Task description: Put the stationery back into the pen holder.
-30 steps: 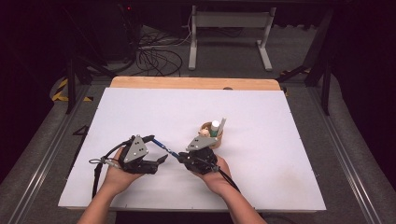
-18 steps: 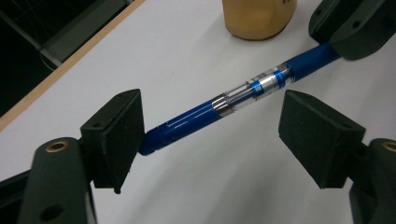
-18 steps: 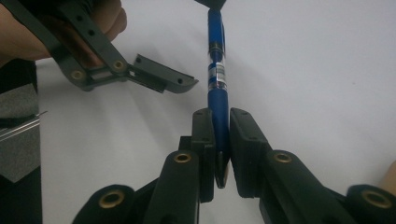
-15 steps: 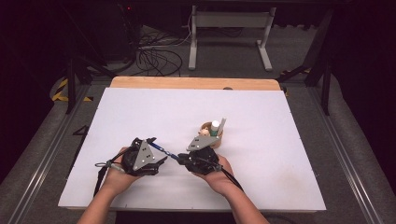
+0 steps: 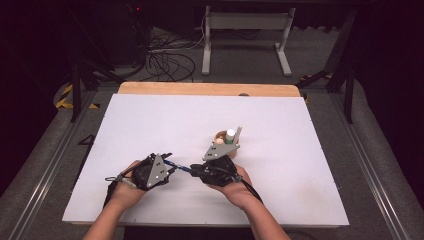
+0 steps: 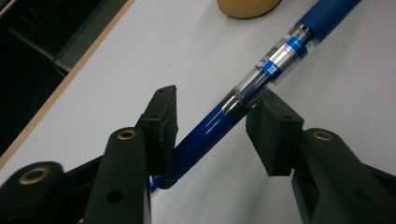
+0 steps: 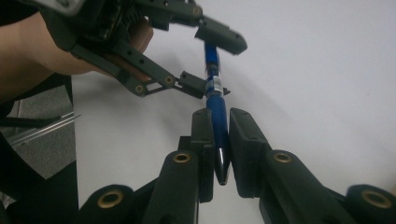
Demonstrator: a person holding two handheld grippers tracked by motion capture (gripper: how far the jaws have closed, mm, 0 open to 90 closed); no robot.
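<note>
The left tongs (image 6: 212,121) had rolled over, jaws apart around the blue pen (image 6: 219,116); right tongs (image 7: 220,135) clamped its tip, ready for pulling.

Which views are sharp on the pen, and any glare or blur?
Left gripper view: pen crisp, soft highlight on its clear barrel, jaws nearest the lens slightly soft. Right gripper view: pen sharp, left gripper behind it softer. High view: table evenly lit, surroundings dark.
</note>
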